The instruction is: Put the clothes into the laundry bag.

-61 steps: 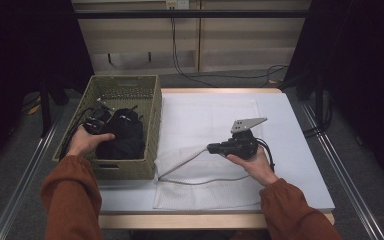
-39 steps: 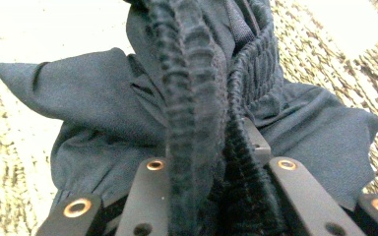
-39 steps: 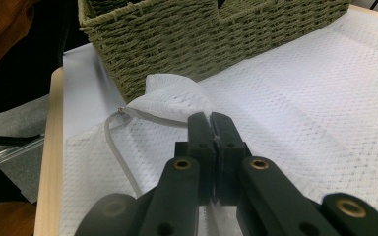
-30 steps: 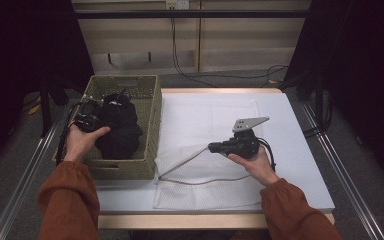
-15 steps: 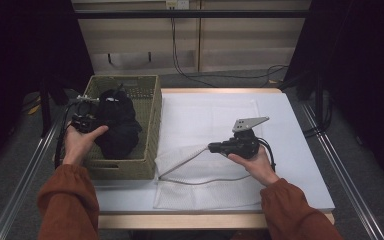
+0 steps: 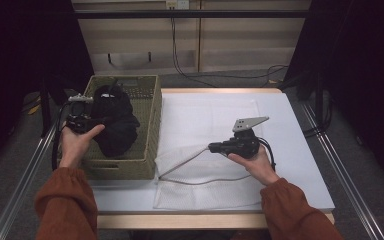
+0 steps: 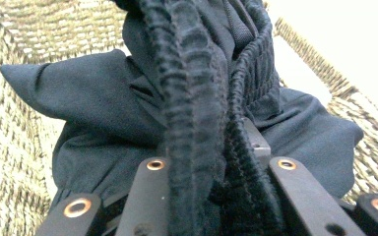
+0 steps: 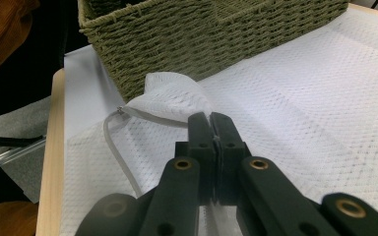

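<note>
While right gripper [image 6: 215,147] pinches the mesh laundry bag [image 6: 205,165] rim on the desk, jaws fully closed, left gripper [image 6: 97,120] has lifted the black garment [image 6: 112,120], clamped, above the wicker basket [image 6: 147,125]; bagging comes next.

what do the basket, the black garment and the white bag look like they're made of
Basket: woven olive-green fibre, probably seagrass or paper rope; twisted strands show, matte.
Black garment: soft matte fabric with a ribbed, gathered band, likely elastic; fibre unclear.
White bag: fine mesh cloth, probably synthetic; a regular grid of small holes and a zip edge.
</note>
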Tool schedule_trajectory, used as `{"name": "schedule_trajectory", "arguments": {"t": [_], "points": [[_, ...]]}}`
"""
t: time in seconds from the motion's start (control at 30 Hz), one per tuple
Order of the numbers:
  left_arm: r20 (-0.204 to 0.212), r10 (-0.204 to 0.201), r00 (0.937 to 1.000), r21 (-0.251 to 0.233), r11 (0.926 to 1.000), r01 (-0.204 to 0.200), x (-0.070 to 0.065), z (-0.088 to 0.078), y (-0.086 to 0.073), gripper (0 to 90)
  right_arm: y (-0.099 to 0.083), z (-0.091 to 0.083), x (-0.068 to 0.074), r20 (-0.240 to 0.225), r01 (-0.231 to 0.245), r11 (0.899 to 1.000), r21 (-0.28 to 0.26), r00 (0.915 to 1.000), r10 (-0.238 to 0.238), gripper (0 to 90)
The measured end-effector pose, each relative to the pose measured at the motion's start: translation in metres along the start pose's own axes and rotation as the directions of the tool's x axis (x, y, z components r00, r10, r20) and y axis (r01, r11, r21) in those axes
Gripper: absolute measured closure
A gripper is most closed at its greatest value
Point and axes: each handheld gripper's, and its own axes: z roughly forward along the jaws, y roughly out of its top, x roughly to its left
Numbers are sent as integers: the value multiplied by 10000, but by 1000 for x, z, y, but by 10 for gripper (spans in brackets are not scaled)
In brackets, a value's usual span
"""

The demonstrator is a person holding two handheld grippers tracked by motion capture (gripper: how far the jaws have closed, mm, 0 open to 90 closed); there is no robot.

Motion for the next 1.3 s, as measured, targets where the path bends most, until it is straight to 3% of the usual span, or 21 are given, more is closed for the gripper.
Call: {"name": "schedule_trajectory", "arguments": {"t": [0.23,0.5,0.63,0.83,1.03,1.13,1.2,1.3], "points": [[232,-262,9994,-662,9974,277,4,-10,-1,732,0,0,1,20,47,10000,7,10000,-47,887],[277,-109,9996,-1542,9879,150,1,-23,0,733,0,2,-1,-10,28,10000,17,10000,-28,887],[511,-251,9984,-2010,9790,349,0,-29,0,732,-1,2,-1,-5,3,10000,42,10000,-3,887],[610,-93,9981,-2573,9660,247,-3,-37,-1,732,-1,3,-1,6,3,10000,74,10000,-3,887],[458,-97,9989,-2770,9606,220,-6,-42,-6,732,-1,3,-1,-25,-7,10000,64,10000,8,887],[613,-45,9981,-2863,9579,219,-7,-43,-8,732,-2,4,-1,-16,-5,9999,132,10000,6,887],[641,-82,9979,-3164,9482,282,-9,-47,-10,733,-2,4,-1,-2,-8,9999,148,10000,8,888],[773,-44,9970,-3347,9419,301,-10,-51,-13,732,-3,5,-1,-25,-33,9998,171,10000,34,888]]}}
